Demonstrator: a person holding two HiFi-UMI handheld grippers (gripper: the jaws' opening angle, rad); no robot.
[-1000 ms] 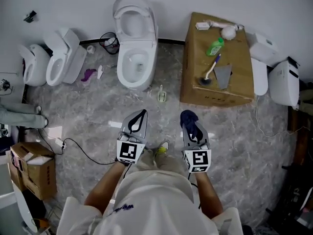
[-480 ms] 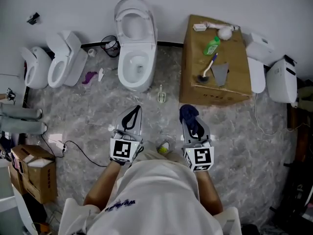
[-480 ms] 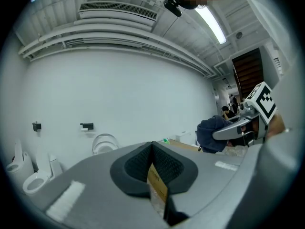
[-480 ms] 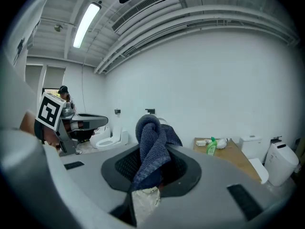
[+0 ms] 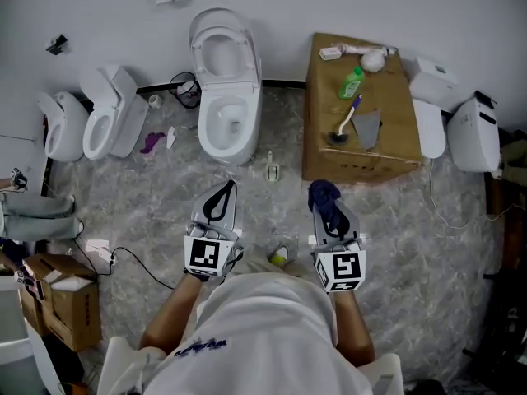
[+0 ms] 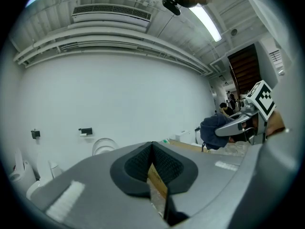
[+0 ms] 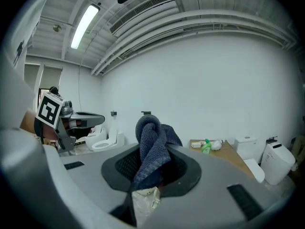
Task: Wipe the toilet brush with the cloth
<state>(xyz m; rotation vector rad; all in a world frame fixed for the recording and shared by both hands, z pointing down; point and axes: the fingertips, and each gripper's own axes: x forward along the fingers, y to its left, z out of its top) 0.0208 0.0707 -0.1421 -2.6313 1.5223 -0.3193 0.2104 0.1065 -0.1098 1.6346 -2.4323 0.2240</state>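
An open white ceramic toilet stands at top centre. At upper right, a green plastic bottle sits on a large brown cardboard box.

the toilet brush lies on the box, with a bottle behind it. left of the box stands a toilet, with two more toilets further left. before the box, the cloth sits in the right gripper, and the left gripper is beside it.
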